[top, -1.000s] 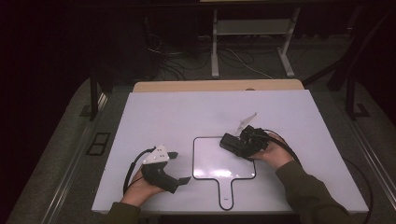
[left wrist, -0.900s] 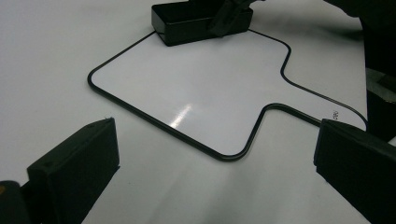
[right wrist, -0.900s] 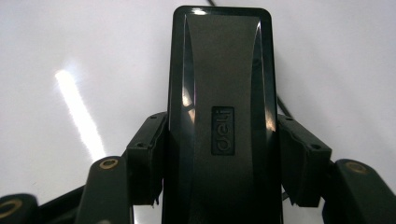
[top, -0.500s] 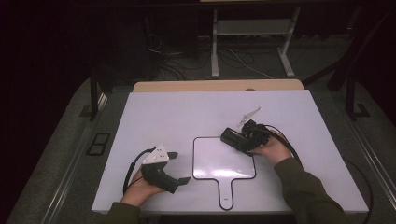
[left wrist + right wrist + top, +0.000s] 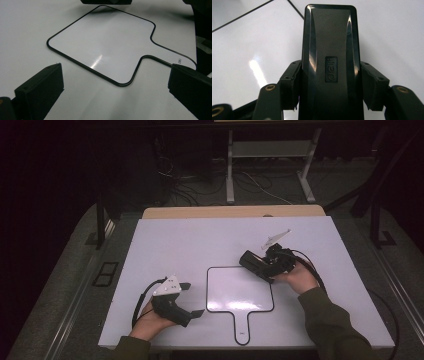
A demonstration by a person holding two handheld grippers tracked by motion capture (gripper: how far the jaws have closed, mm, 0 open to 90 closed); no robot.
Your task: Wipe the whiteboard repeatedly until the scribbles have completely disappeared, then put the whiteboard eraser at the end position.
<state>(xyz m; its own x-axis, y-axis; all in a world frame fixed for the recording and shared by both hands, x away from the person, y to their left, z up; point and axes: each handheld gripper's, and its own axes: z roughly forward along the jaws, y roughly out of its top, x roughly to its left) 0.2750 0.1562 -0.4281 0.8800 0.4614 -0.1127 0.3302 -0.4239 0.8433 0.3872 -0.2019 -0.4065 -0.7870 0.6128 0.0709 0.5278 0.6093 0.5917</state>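
A small white board [image 5: 235, 290] with a black rim and a short handle lies flat on the table in the high view. Over its far right corner, my right gripper [image 5: 263, 267] is shut on a black eraser [image 5: 253, 262]. In the right gripper view the eraser [image 5: 329, 45] sits lengthwise in the right gripper [image 5: 330, 83], both pads pressed to its sides, above the glossy board [image 5: 242, 47]. Whether it touches the board I cannot tell. My left gripper [image 5: 192, 299] rests left of the board, open. Through the open left gripper [image 5: 115, 95] the board [image 5: 100, 42] lies ahead, with the eraser [image 5: 106, 1] at the top edge.
The white tabletop [image 5: 200, 240] has bare room behind and to both sides of the board. A wooden strip [image 5: 230, 212] runs along its far edge. Cables trail from both grippers. Metal stand legs [image 5: 230, 175] and floor cables lie beyond the table.
My right hand with the eraser has drifted slightly away from me and to the right, staying at the board's far right corner. The left hand has not moved.
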